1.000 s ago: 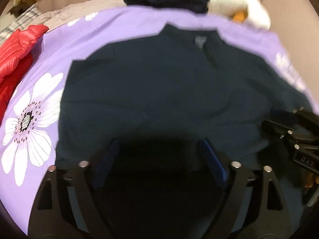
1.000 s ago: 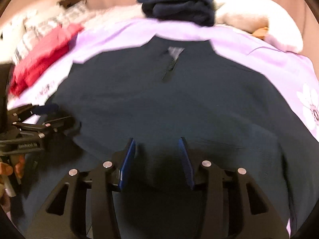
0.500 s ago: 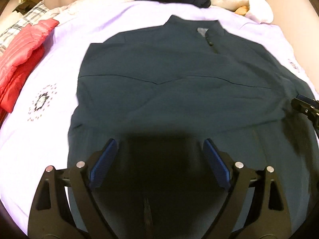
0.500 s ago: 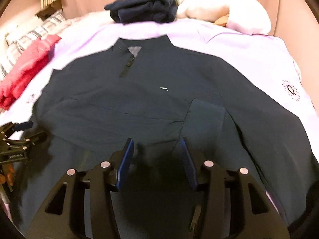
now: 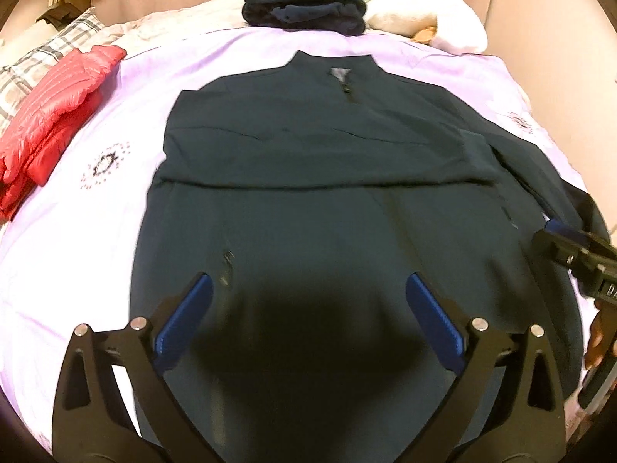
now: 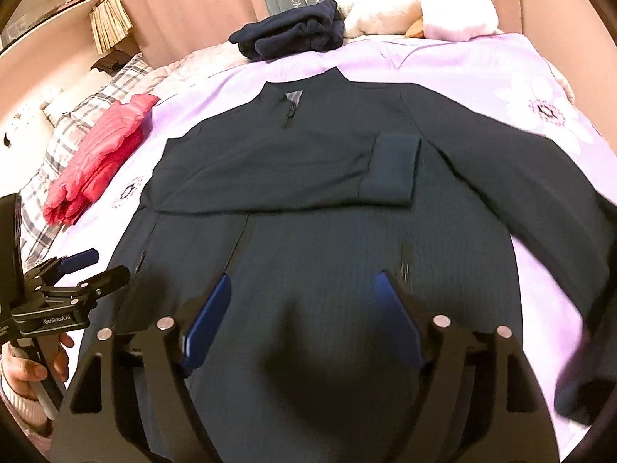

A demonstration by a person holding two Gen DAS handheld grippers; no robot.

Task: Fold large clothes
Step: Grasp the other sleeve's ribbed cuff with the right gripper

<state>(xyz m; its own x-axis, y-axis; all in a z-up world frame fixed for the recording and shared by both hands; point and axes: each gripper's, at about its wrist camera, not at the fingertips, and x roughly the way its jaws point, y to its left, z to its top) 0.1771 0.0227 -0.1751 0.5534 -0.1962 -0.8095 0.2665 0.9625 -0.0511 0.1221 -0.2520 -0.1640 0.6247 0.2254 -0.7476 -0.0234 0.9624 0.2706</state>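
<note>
A dark navy zip jacket (image 5: 316,177) lies flat, front up, on a lilac bedspread (image 5: 96,200), collar toward the far side. Its left sleeve is folded across the chest, cuff (image 6: 393,166) near the right side; the other sleeve (image 6: 540,208) trails out to the right. My left gripper (image 5: 308,289) is open and empty above the jacket's hem. My right gripper (image 6: 302,289) is open and empty above the lower body of the jacket (image 6: 308,231). Each gripper shows at the edge of the other's view: the left (image 6: 77,270), the right (image 5: 570,247).
A red puffer jacket (image 5: 50,115) lies folded at the left. A folded pile of dark clothes (image 5: 304,11) sits beyond the collar, with a white pillow (image 5: 432,19) to its right. A plaid pillow (image 6: 77,123) lies at the far left.
Both grippers have pulled back and up from the jacket, so more of it shows. The right gripper's jaws have opened wider.
</note>
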